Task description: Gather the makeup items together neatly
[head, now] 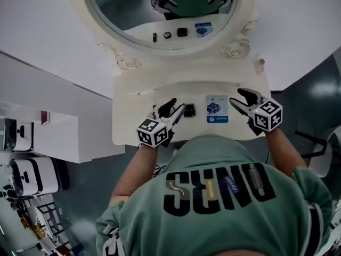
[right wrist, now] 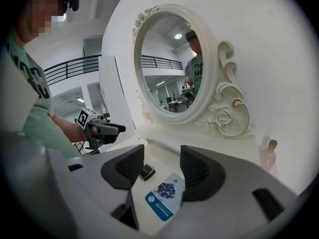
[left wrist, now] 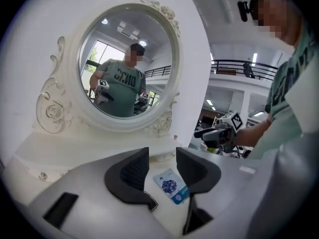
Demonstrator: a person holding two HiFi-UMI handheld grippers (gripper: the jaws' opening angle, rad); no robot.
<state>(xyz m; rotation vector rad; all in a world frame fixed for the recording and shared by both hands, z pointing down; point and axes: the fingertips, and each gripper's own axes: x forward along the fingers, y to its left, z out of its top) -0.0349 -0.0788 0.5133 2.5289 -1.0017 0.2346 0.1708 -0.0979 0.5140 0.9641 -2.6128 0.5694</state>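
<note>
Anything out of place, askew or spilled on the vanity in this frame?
Nothing looks spilled or damaged. One stray: the small pale bottle with a brown stopper stands alone at the right rear corner of the white vanity table, apart from the blue-and-white flat packet and small black square compact lying side by side mid-table.

The white table (head: 128, 127) has bare room along the back, right in front of the big mirror (head: 133, 15). The mirror is like a wall there. A flat blue and white packet (head: 217, 109) and a small black case (head: 189, 110) lie mid-table, with a thin gap between them. A little bottle (head: 260, 65) stands in the back right corner.
</note>
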